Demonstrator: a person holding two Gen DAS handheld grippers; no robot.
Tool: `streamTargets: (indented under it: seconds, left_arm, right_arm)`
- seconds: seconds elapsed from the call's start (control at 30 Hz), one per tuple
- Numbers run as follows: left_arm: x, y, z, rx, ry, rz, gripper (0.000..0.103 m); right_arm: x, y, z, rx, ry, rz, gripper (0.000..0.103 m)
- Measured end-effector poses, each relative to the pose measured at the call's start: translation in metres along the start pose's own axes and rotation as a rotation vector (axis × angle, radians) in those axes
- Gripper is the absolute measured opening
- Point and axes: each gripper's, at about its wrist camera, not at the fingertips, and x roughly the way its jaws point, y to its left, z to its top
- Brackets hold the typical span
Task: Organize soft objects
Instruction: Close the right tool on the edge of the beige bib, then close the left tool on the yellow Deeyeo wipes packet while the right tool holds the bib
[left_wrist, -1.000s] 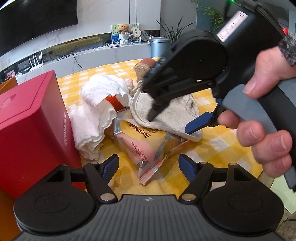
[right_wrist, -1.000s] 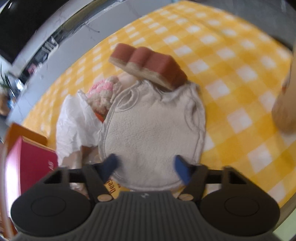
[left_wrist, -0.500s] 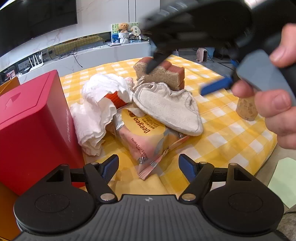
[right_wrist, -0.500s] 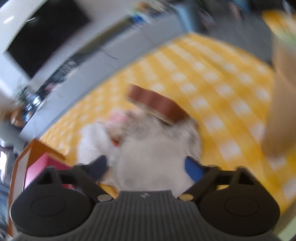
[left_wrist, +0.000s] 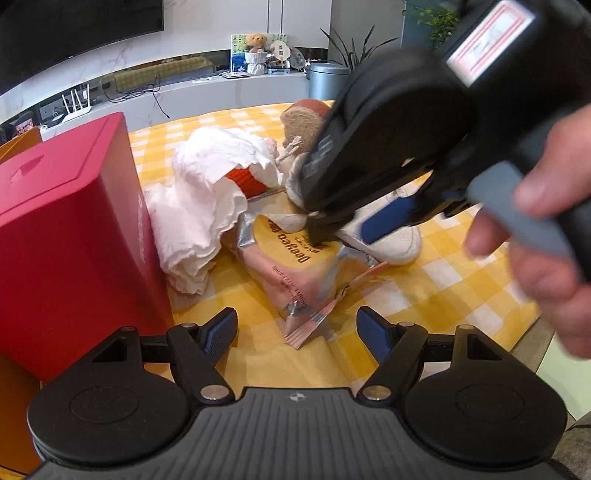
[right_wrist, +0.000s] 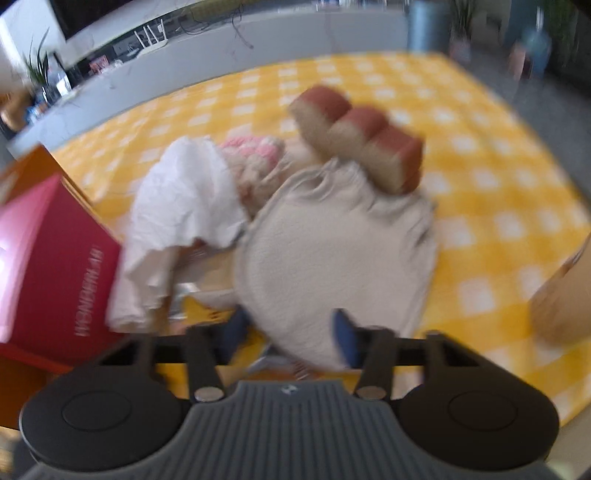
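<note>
A pile of soft things lies on the yellow checked tablecloth (left_wrist: 436, 291): a cream cloth bib (right_wrist: 332, 266), a white crumpled cloth (left_wrist: 207, 206), a red-and-tan sponge (right_wrist: 362, 147), a pink knitted item (right_wrist: 251, 151) and a pink plastic packet (left_wrist: 295, 273). My right gripper (right_wrist: 291, 332) is open, its fingers at the near edge of the bib; it also shows in the left wrist view (left_wrist: 351, 229), low over the bib and packet. My left gripper (left_wrist: 297, 328) is open and empty just in front of the packet.
A red box (left_wrist: 70, 236) stands at the left of the pile, with an orange box (right_wrist: 33, 166) behind it. A tan object (right_wrist: 565, 295) sits at the right on the table. The table's front edge is near both grippers.
My right gripper rose away from the pile half a second ago and has come back down onto the bib's near edge. The left gripper has barely moved.
</note>
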Motion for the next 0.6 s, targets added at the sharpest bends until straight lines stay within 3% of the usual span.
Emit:
streamTargets:
  seconds: [0.07,0.1,0.2,0.3,0.4,0.6]
  left_arm:
    - [-0.001,0.001,0.000,-0.011,0.000,-0.001,0.087]
    - [-0.002,0.002,0.000,-0.016,0.000,-0.006,0.087]
    - [-0.005,0.002,0.002,-0.018,-0.002,-0.013,0.087]
    - [-0.010,-0.002,0.007,-0.010,-0.018,-0.005,0.087]
    - [-0.011,-0.009,0.016,-0.008,-0.019,-0.001,0.087]
    - [0.011,-0.007,0.039,-0.097,0.023,-0.007,0.090]
  right_arm:
    - [-0.008,-0.010,0.001,0.076,-0.014,0.010,0.004]
    - [-0.015,-0.016,0.000,0.106,-0.032,-0.004,0.002]
    - [-0.044,-0.040,-0.008,0.214,-0.111,0.052,0.002]
    - [-0.061,-0.060,-0.013,0.271,-0.169,0.031,0.002]
    - [-0.054,-0.070,-0.013,0.323,-0.151,-0.016,0.003]
    - [-0.043,-0.070,-0.009,0.293,-0.138,-0.073,0.005]
